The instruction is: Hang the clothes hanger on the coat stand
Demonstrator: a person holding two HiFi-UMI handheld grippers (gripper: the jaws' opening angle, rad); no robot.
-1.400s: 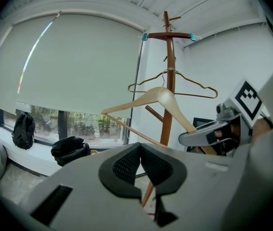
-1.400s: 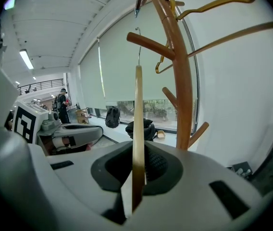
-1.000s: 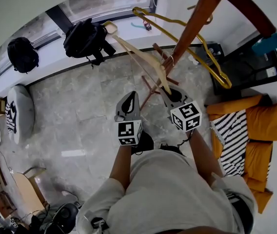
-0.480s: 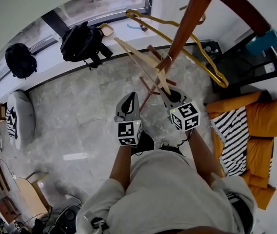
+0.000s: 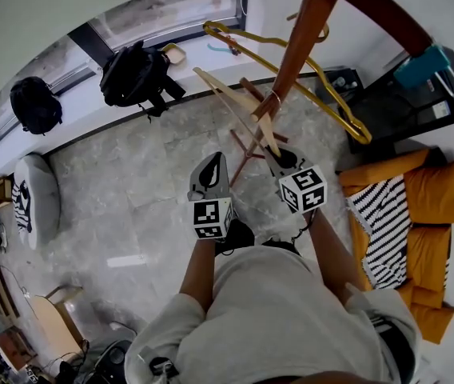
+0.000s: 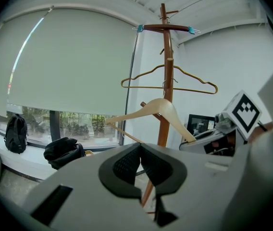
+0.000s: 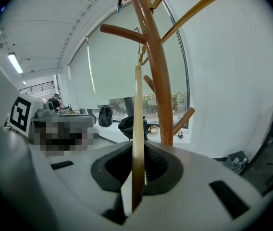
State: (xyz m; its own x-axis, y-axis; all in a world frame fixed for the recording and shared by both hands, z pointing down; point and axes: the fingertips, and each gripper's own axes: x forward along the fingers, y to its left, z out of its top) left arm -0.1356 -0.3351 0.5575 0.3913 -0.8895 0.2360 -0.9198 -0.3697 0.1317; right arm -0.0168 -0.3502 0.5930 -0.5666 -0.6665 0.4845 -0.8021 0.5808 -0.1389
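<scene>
A pale wooden hanger (image 5: 239,106) slants up from my right gripper (image 5: 279,152), which is shut on the hanger's lower arm end. In the right gripper view the hanger (image 7: 137,124) runs edge-on between the pads, and its metal hook (image 7: 142,57) sits close beside the brown coat stand (image 7: 156,81), under a curved peg (image 7: 122,32). A gold wire hanger (image 5: 307,66) hangs on the coat stand (image 5: 300,42). My left gripper (image 5: 211,162) hovers to the left of the stand, shut and empty (image 6: 140,158). From there the wooden hanger (image 6: 160,107) shows in front of the pole.
Two black backpacks (image 5: 135,70) (image 5: 35,90) lie on the window ledge. A white beanbag (image 5: 31,182) sits at the left. Orange cushions with a striped cloth (image 5: 407,214) and a dark desk (image 5: 419,106) are at the right. The stand's legs (image 5: 243,146) spread on the floor ahead.
The wooden hanger's far end has swung a little nearer to the stand pole. Both grippers stay at about the same place in the head view.
</scene>
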